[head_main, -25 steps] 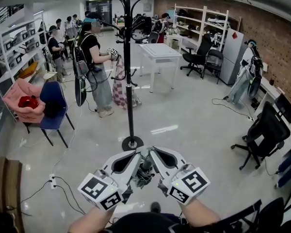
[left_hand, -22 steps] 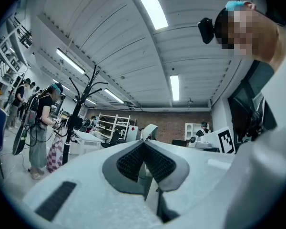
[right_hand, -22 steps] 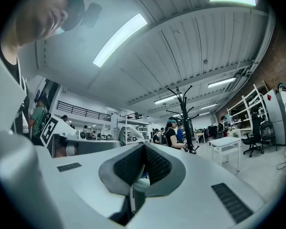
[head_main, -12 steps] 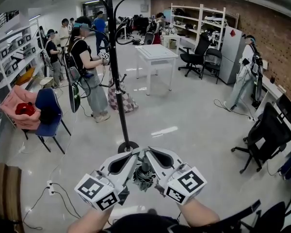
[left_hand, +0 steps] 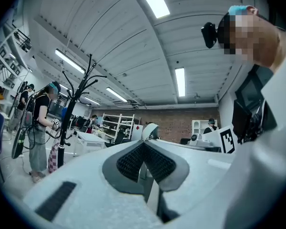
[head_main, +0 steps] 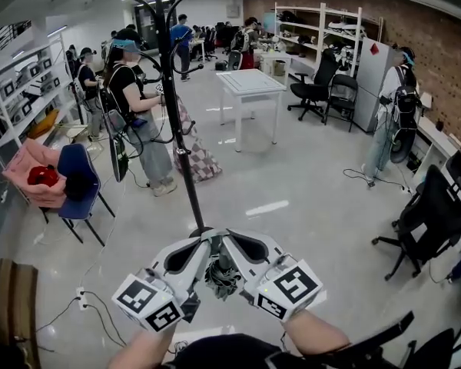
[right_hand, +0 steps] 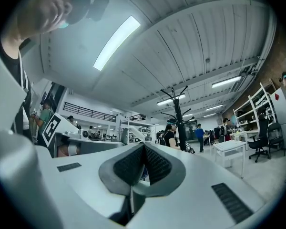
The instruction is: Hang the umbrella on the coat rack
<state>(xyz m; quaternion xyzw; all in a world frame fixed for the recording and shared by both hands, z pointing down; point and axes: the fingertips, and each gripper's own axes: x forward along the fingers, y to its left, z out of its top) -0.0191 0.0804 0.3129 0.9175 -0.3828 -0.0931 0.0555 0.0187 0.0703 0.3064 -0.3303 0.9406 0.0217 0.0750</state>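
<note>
A folded dark grey umbrella [head_main: 219, 274] hangs between my two grippers, low in the head view. My left gripper [head_main: 206, 239] and right gripper [head_main: 224, 237] are pressed together tip to tip above it. Both are shut, seemingly on its top end, though the exact hold is hidden. The black coat rack [head_main: 177, 129] stands just beyond them, its base [head_main: 203, 231] behind the tips and its hooks high above. In the left gripper view the pads [left_hand: 133, 159] meet and the rack [left_hand: 69, 123] stands at left. The right gripper view shows closed pads [right_hand: 155, 163] and the rack [right_hand: 179, 123] ahead.
A person [head_main: 138, 106] with grippers stands just behind the rack, beside a checked bag [head_main: 196, 156]. A blue chair [head_main: 81, 183] is at left, a white table [head_main: 250, 83] beyond, and a black office chair [head_main: 426, 214] at right. Cables [head_main: 92, 298] lie on the floor at lower left.
The rack has slid left in the head view and its pole now leans across the frame. Both grippers stay together with the umbrella between them.
</note>
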